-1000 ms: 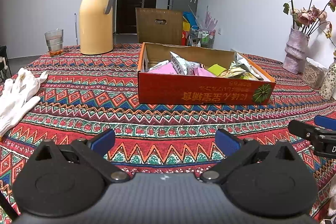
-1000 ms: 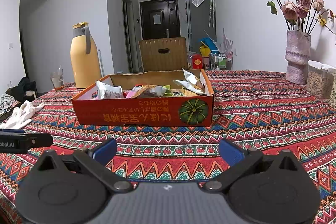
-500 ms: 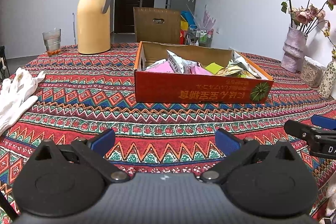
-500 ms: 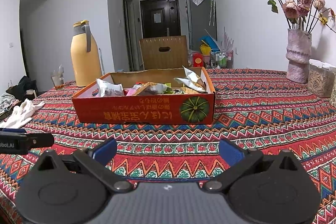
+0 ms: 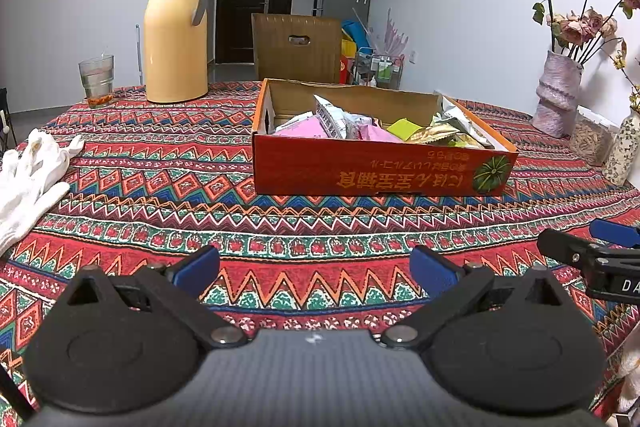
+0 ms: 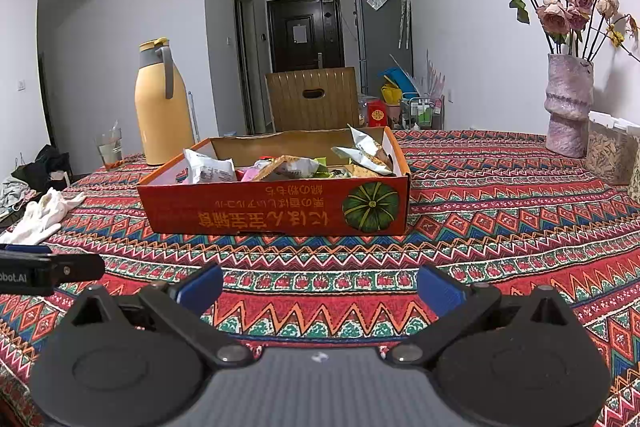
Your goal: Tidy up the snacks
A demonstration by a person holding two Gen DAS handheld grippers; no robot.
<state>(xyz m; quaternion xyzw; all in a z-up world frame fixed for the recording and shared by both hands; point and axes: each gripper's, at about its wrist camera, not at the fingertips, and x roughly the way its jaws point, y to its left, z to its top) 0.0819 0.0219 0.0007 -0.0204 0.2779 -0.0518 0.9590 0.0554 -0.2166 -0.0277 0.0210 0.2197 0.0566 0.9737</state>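
Left wrist view: left gripper (image 5: 314, 269) low in frame, jaws spread wide, holding nothing, above patterned tablecloth (image 5: 160, 187). Red cardboard box (image 5: 380, 171) at centre right, filled with snack packets (image 5: 340, 123). Yellow thermos (image 5: 176, 31) upper left, white gloves (image 5: 32, 175) at left edge.

Right wrist view: right gripper (image 6: 320, 289) likewise wide and empty; box at centre.

Yellow thermos jug (image 5: 176, 31) and glass (image 5: 97, 80) stood far left; white gloves (image 5: 30, 171) near left; vase of dried roses (image 5: 558, 95) far right.
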